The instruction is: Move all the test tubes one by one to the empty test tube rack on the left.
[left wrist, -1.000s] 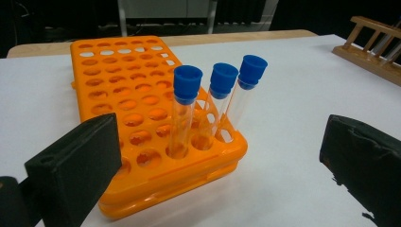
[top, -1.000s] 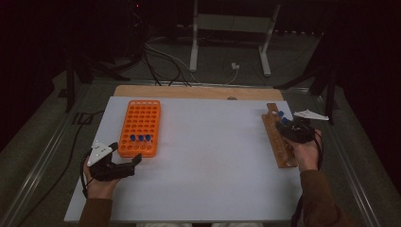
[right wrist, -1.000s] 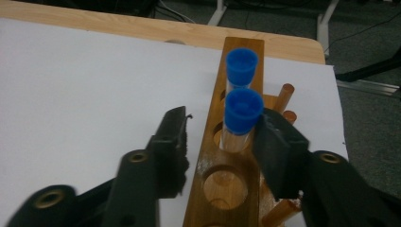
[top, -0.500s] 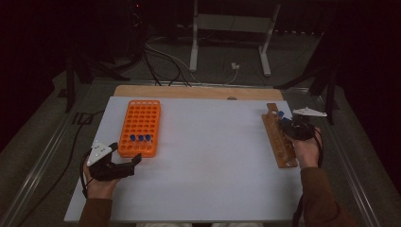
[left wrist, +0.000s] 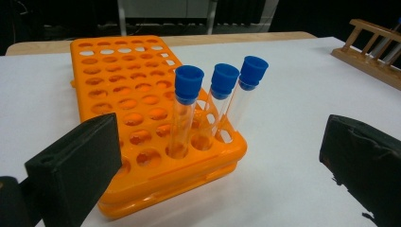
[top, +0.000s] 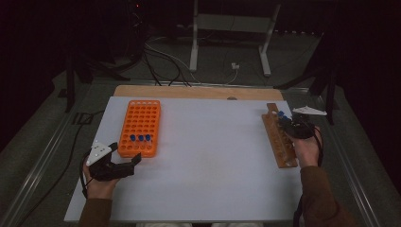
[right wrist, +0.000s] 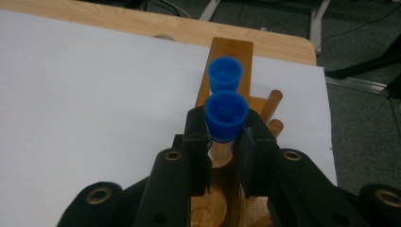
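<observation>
White table (top: 208, 161) with a flat orange plastic rack (top: 140, 126) at left, three blue-capped tubes (top: 140, 138) standing near its front. Left hand-held gripper (top: 124, 159) just beside it, jaws wide apart. Right hand-held gripper (top: 287, 124) over the long brown wooden rack (top: 279, 142), among blue caps.

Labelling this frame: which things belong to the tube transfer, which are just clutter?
In play: right gripper, closing on blue-capped tube; wooden rack; orange rack with three tubes; left gripper, open.
Clutter: floor cables, metal stand.
</observation>
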The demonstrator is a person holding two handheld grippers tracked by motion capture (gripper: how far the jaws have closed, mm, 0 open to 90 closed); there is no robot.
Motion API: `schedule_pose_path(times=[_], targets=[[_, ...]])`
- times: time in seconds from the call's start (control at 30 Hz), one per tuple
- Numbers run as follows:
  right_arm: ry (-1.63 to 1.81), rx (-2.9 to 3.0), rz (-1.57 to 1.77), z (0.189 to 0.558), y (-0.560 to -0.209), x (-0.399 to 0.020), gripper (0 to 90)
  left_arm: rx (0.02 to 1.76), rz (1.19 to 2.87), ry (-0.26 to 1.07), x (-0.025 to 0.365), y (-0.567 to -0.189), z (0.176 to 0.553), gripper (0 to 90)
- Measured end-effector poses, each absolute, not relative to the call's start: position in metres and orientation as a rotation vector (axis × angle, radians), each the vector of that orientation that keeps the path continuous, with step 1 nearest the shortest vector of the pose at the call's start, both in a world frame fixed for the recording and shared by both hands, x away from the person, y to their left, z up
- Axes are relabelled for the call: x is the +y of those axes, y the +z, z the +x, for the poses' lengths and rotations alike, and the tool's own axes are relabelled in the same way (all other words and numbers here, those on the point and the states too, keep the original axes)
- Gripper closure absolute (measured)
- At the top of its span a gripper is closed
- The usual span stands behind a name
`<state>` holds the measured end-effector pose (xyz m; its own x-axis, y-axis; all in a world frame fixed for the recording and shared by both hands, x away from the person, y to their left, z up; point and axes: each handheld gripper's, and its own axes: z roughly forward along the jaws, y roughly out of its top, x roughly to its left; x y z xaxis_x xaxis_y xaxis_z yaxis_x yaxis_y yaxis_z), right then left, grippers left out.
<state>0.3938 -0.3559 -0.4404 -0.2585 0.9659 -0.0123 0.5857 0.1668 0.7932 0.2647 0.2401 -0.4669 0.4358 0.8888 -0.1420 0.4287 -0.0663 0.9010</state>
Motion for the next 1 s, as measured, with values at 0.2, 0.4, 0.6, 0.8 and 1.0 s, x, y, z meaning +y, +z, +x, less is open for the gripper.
schedule_pose_path(times=[0.2, 0.4, 0.6, 0.8, 1.0], targets=[[0.97, 1.894, 1.439, 0.388, -0.429, -0.357, 76.4, 1.155, 1.683, 0.57, 0.24, -0.467, 0.265, 0.7], [0.993, 1.875, 1.396, 0.381, -0.41, -0.358, 76.4, 1.154, 1.682, 0.568, 0.239, -0.467, 0.265, 0.7], [1.029, 1.85, 1.352, 0.373, -0.391, -0.359, 76.4, 1.153, 1.678, 0.57, 0.238, -0.466, 0.264, 0.7], [1.065, 1.87, 1.298, 0.365, -0.376, -0.349, 76.4, 1.15, 1.684, 0.58, 0.237, -0.465, 0.264, 0.7], [1.125, 1.953, 1.235, 0.359, -0.372, -0.325, 76.3, 1.146, 1.689, 0.587, 0.236, -0.465, 0.264, 0.7]])
